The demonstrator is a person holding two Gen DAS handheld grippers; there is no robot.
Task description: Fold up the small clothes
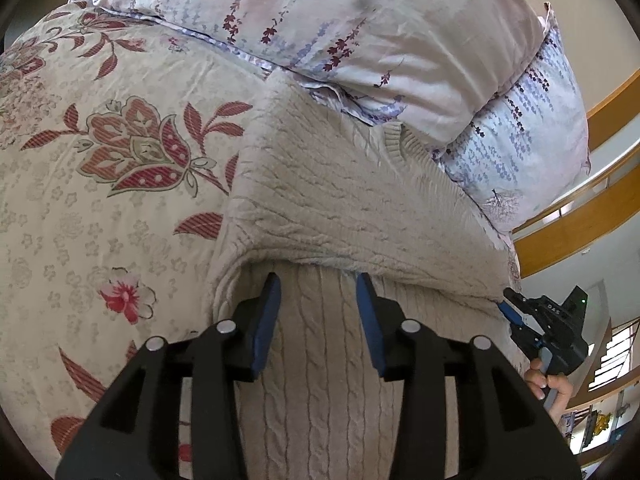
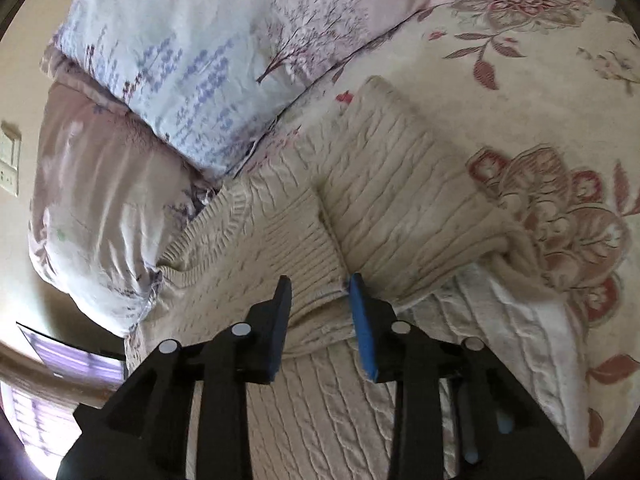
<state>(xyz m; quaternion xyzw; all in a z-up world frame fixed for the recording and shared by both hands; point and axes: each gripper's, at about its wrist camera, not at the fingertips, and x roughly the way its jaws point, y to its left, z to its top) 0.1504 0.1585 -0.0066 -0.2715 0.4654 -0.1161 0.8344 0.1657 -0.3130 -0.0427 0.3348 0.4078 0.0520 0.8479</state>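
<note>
The cream cable-knit sweater (image 1: 344, 200) lies on the bed, on a floral bedspread (image 1: 100, 168), with a folded quilt (image 1: 360, 32) stacked at about 12 o'clock beyond it. In the left wrist view the left gripper (image 1: 318, 280) has its fingers held wide, tips at the folded edge where an upper layer overlaps the lower knit, and nothing between them. In the right wrist view the right gripper (image 2: 318, 282) also stands with fingers parted, straddling a ribbed hem or cuff without visibly pinching it; the left view shows it at 4 o'clock, at the sweater's side edge. The step in hand looks like settling or starting a fold across the body. To do it well, both grippers should probably take the same edge at matching height, grasp all layers, and carry it over together so the fold line stays straight. The knit is thick, soft and stretchy, with raised cables and a ribbed border; it will likely sag and bunch if pulled unevenly.
</note>
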